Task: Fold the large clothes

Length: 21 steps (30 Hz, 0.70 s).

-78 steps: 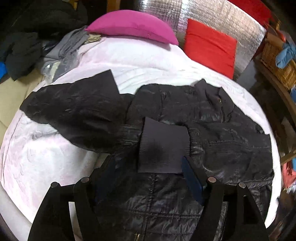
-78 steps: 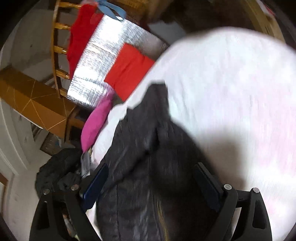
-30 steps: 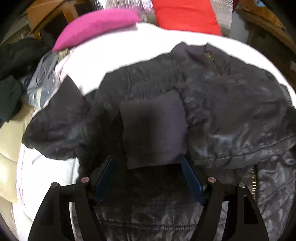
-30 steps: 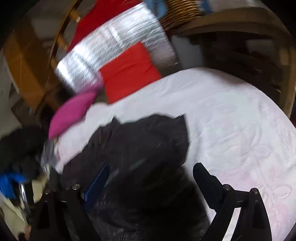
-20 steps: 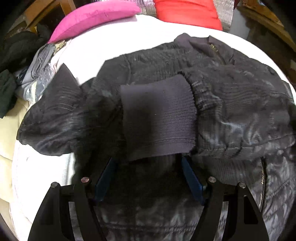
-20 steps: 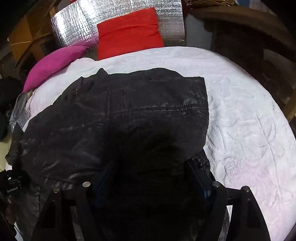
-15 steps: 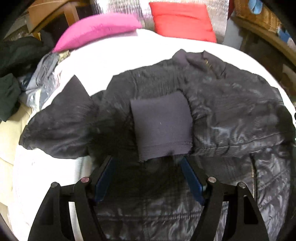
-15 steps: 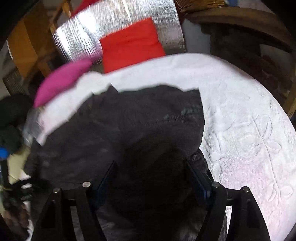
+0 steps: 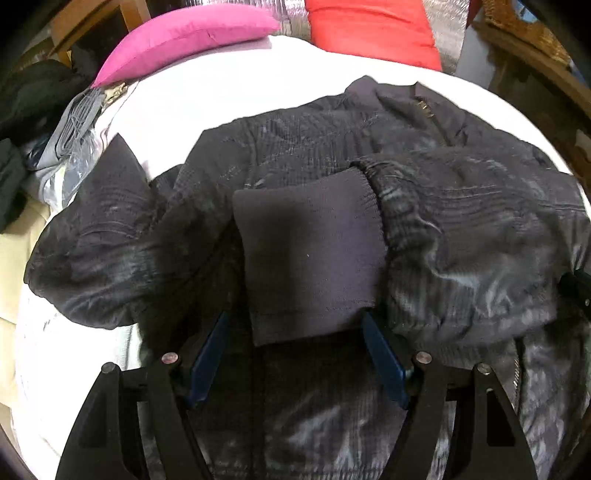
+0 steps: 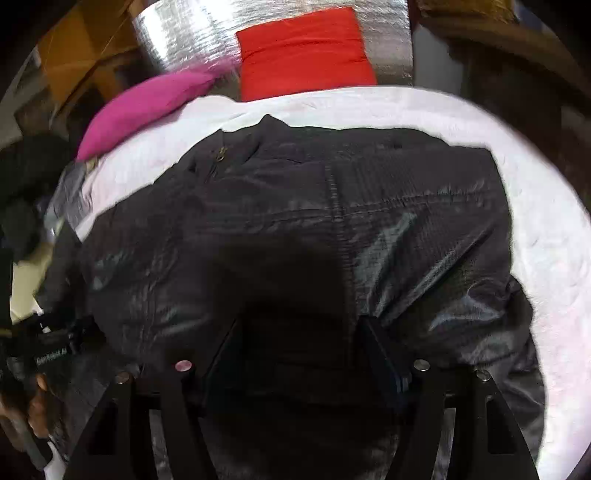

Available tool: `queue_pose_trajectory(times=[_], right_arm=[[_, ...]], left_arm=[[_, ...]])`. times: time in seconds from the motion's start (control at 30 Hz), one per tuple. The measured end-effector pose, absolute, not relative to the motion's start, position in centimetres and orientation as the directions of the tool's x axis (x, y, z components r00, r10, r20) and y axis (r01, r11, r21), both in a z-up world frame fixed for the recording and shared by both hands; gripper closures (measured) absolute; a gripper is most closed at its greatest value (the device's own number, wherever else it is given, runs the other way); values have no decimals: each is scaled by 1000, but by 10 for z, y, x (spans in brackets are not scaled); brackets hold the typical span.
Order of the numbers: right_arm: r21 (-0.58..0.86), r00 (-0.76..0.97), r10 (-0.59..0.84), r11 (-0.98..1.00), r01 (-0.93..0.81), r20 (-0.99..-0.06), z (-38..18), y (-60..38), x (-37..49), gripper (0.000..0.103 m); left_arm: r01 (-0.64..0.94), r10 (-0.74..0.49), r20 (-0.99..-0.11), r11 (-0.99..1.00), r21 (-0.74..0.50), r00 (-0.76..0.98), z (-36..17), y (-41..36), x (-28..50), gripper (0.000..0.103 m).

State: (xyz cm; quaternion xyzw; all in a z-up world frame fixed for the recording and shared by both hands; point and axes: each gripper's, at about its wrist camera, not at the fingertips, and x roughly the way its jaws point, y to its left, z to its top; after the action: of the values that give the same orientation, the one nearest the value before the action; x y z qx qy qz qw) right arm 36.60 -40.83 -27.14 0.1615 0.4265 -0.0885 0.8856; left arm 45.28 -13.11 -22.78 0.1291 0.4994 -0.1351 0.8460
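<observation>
A black quilted jacket lies spread on a white bedspread. One sleeve is folded across its body, and the knit cuff lies flat with its lower edge between the tips of my left gripper, which stands open just above it. In the right wrist view the jacket fills the middle. My right gripper is low over its near right part, its jaws closing with dark fabric between them; I see no pad pressing. The other sleeve sticks out to the left.
A pink pillow and a red cushion lie at the bed's far end against a silver foil panel. Grey and dark clothes are heaped at the left. Wooden furniture stands on the right. A hand shows at the lower left.
My right gripper has swung over and down onto the jacket's right side, and its jaws have narrowed. The left gripper has barely shifted and stays over the cuff.
</observation>
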Motion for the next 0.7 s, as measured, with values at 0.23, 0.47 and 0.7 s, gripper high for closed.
queue_pose_trajectory(times=[0.23,0.47,0.7], right_arm=[[343,733,60,907,243,-678,-247,-383,309,32],[464,732,216,873,152,-646,-260,-331,298,32],[462,732,238,879,116,-638,-271,-302,296,32]], left_arm=[[311,-210,-799,950,-30,564,-176,-39,418,23],[-90,-119,-807,974,-208,578,-174,132,439,17],[-379,-125,-826,844,-380,549,-203,244,500,19]])
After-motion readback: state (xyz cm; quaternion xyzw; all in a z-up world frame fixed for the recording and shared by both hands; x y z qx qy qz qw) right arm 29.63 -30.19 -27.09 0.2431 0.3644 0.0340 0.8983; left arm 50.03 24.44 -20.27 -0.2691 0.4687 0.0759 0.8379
